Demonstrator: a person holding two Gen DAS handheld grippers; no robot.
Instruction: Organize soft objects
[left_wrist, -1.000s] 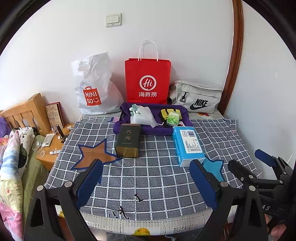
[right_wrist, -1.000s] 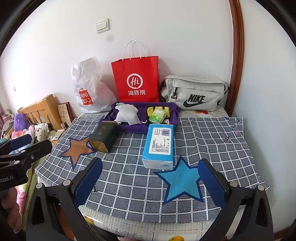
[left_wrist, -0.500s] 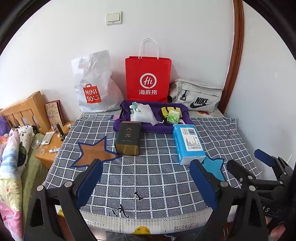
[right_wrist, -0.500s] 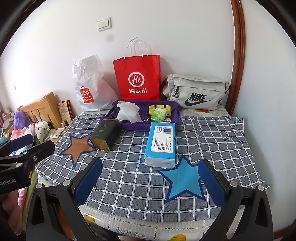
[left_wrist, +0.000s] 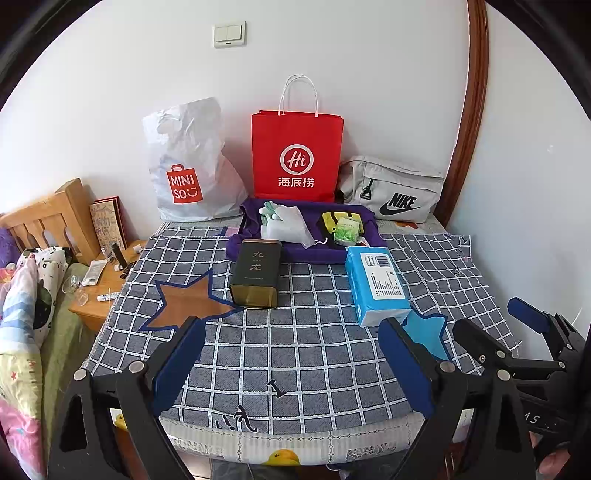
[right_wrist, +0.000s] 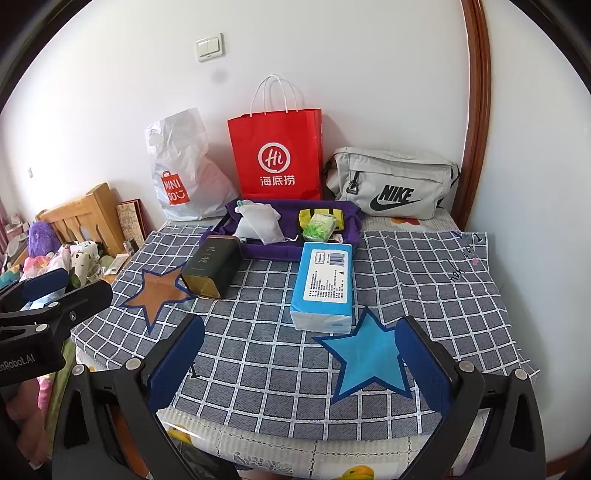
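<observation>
A blue tissue pack (left_wrist: 376, 284) (right_wrist: 325, 284) lies on the checked cloth (left_wrist: 295, 354) beside a blue star patch (right_wrist: 369, 358). A dark tea tin (left_wrist: 255, 273) (right_wrist: 210, 271) lies next to a brown star patch (left_wrist: 184, 302). A purple tray (left_wrist: 255, 251) (right_wrist: 280, 251) behind them holds a white mesh pouch (left_wrist: 286, 223) (right_wrist: 258, 221) and a green packet (left_wrist: 346, 230) (right_wrist: 319, 225). My left gripper (left_wrist: 291, 365) is open and empty above the cloth's near edge. My right gripper (right_wrist: 299, 365) is open and empty, also at the near edge.
A white Miniso bag (left_wrist: 188, 166), a red paper bag (left_wrist: 295, 155) and a grey Nike bag (left_wrist: 395, 192) stand against the wall behind the tray. A wooden bedside stand (left_wrist: 99, 291) with small items and bedding (left_wrist: 22, 314) lie left.
Both grippers have shifted slightly, so the table objects sit a little lower and nearer in view. Nothing on the table has moved.
</observation>
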